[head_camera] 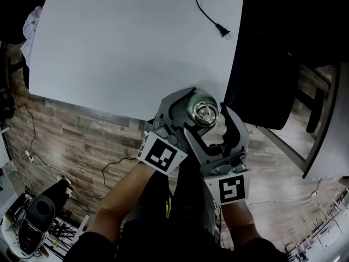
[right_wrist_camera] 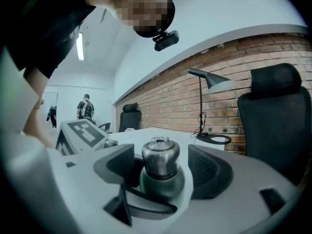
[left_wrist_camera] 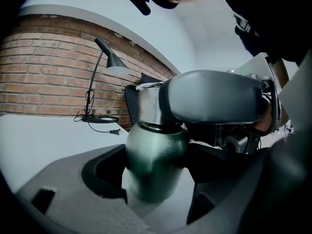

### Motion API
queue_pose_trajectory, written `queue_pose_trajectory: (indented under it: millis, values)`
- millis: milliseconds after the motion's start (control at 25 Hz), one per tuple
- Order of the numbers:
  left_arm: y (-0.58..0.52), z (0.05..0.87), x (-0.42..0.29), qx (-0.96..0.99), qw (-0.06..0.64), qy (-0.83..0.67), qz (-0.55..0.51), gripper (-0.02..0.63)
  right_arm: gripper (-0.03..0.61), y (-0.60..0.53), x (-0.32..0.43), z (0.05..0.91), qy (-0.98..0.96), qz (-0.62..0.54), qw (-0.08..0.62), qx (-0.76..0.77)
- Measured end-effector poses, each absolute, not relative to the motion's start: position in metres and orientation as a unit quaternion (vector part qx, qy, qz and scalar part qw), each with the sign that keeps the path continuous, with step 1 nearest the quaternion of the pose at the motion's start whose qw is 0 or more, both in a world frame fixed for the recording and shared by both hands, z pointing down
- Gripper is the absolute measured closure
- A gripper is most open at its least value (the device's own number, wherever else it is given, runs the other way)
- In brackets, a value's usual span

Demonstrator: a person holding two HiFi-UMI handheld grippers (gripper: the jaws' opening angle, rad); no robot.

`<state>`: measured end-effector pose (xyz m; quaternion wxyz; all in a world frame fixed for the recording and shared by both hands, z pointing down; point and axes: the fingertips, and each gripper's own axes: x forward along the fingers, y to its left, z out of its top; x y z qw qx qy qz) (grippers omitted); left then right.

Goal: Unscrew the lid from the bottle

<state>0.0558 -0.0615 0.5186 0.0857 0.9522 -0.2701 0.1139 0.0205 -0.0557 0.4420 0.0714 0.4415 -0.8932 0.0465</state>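
A dark green metal bottle with a steel lid stands upright at the white table's front edge. My left gripper comes in from the lower left and is shut on the bottle's body; in the left gripper view its pads press both sides of the body. My right gripper is at lid height. In the right gripper view the lid sits between its wide open jaws, with a gap on each side. The bottle's lower part is hidden.
A black power cord with a plug lies at the table's far right. A black office chair stands right of the table. A desk lamp stands before the brick wall. Cables trail over the wooden floor.
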Motion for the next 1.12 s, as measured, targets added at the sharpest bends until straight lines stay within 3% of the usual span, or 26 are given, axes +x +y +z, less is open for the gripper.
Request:
queue_pose_trajectory:
  millis: [480,680,1120]
  values:
    - [-0.060,0.523,0.056,0.952,0.092,-0.269,0.116,0.239,0.262,-0.068,0.015,0.448,-0.886,0.046,0.084,0.454]
    - [-0.060,0.524,0.057,0.952,0.092,-0.269,0.116,0.239,0.307,-0.068,0.015,0.453,-0.891,0.043,0.093,0.442]
    - [-0.061,0.523,0.053,0.952,0.094,-0.268,0.115,0.239,0.307,-0.061,0.003,0.456,-0.952,0.035,0.128,0.276]
